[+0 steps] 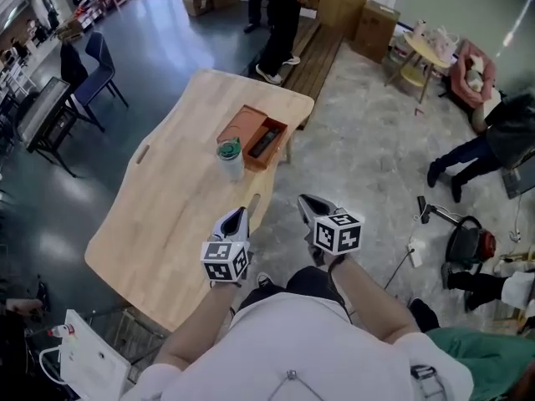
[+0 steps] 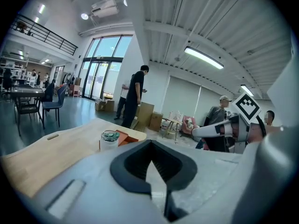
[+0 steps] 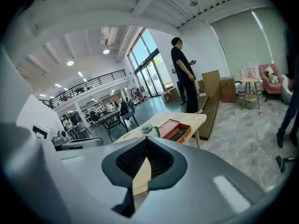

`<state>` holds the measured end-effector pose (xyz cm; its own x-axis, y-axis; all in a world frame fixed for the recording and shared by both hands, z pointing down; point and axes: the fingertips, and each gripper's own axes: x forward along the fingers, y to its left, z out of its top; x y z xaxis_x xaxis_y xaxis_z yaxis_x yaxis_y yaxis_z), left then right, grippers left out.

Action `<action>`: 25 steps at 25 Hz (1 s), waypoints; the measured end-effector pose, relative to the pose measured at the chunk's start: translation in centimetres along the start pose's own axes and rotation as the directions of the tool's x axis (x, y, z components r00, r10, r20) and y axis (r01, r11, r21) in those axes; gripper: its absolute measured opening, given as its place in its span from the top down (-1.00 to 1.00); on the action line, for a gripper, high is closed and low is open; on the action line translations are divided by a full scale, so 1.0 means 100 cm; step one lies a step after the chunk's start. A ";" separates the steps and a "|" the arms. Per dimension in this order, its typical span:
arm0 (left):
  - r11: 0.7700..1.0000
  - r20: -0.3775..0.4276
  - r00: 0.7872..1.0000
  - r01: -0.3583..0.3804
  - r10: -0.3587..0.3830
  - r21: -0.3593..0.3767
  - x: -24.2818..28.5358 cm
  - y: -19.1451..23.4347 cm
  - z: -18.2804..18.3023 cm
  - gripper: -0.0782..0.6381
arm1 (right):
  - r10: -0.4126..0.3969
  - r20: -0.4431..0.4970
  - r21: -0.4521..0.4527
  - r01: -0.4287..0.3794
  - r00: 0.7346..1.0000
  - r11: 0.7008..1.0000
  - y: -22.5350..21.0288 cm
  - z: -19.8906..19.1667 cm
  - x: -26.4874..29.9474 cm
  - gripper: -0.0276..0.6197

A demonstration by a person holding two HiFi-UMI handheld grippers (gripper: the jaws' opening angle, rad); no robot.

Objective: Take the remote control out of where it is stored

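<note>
- Hovering near the tabletop (image 1: pixel 167 215) edge, left tongs (image 1: pixel 240 215) and right tongs (image 1: pixel 308 201) are pressed together, empty.
- Spread one before reaching the remote (image 1: pixel 262 143) in its box (image 1: pixel 241 124).

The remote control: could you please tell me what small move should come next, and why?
Probably carry the right gripper forward to the orange box and open its jaws: the remote control lies in that box, beyond the cup, while this gripper and the left gripper are shut, empty, short of it.
</note>
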<state>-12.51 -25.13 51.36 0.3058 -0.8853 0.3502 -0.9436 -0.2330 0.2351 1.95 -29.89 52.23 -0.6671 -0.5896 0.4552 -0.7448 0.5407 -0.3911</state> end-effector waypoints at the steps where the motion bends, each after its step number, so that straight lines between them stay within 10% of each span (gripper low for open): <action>1: 1.000 -0.002 1.000 -0.001 0.001 -0.004 0.007 0.006 0.002 0.78 | 0.000 -0.005 -0.001 0.000 1.000 1.000 -0.002 0.004 0.009 0.83; 11: 0.991 -0.014 0.992 -0.123 0.122 -0.060 0.085 0.061 0.029 0.78 | 0.113 -0.080 -0.017 -0.114 0.990 0.993 -0.039 0.055 0.116 0.83; 25: 0.864 -0.034 0.889 -0.451 0.456 -0.223 0.162 0.134 0.068 0.78 | 0.361 -0.322 -0.121 -0.416 0.875 0.901 -0.075 0.125 0.278 0.83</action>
<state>-21.04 -45.35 54.02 -0.1540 -0.8800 0.4494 -0.9252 0.2881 0.2471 -11.26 -57.81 57.85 -0.8474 -0.1276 0.5153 -0.3918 0.8053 -0.4449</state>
